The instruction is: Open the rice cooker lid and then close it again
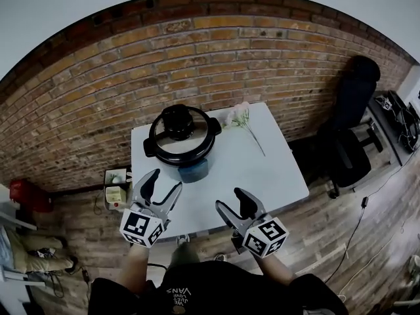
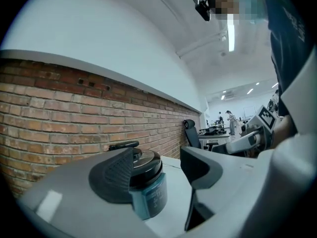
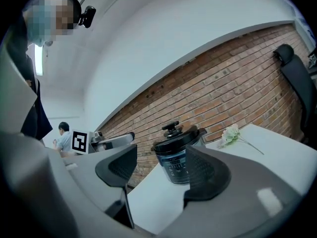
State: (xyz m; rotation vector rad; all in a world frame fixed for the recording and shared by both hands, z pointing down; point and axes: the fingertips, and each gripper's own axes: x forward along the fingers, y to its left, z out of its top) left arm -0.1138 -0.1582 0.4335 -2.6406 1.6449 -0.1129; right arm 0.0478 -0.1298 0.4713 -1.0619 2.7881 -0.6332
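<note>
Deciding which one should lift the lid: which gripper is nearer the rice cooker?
The left gripper; the rice cooker stands just ahead of it, while the right gripper sits farther right.

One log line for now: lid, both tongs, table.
lid: closed on rice cooker | left tongs: open, empty, not touching it | right tongs: open, empty, not touching it | flower: lying on table

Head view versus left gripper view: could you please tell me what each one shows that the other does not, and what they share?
Only the head view shows the white flower sprig lying on the table and a red object on the floor at the left. Only the left gripper view shows the long ceiling light and a bright workroom beyond the wall's end. Both show the black rice cooker with its lid down, the red brick wall and the black office chair.
</note>
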